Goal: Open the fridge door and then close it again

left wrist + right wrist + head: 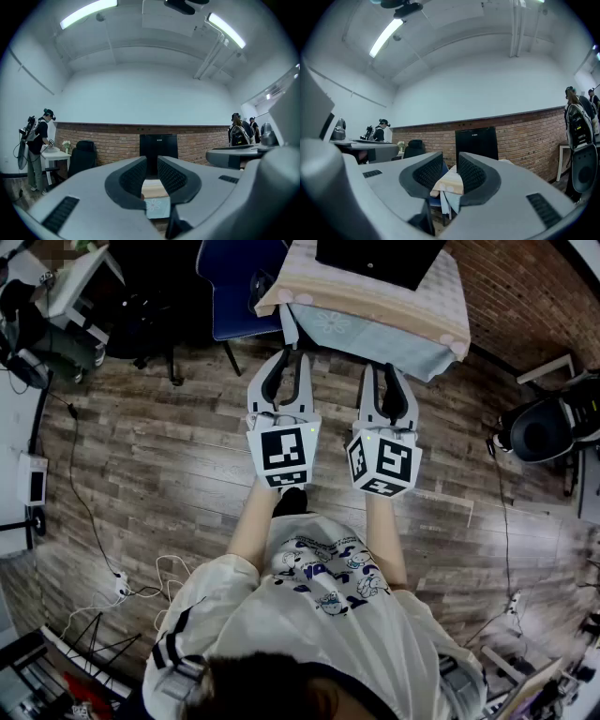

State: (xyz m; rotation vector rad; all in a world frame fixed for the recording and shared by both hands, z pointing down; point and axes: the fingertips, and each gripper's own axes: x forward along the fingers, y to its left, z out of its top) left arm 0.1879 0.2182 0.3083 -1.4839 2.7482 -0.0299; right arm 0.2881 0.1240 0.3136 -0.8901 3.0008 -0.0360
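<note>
At lower centre the person's forearms hold the left gripper (292,357) and right gripper (382,371) side by side, each with its jaws nearly together and empty. Beyond them, at top centre, a cloth-covered table (375,304) carries the black mini fridge (380,259), its door closed.

This is looking like a research lab: cables (169,566) are trailing over the wood floor (169,474) at eight o'clock, and a person wearing a rig (35,150) is working beside the brick wall (112,140).

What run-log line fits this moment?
fridge: door closed | left gripper: jaws shut, empty | right gripper: jaws shut, empty | contact: none
</note>
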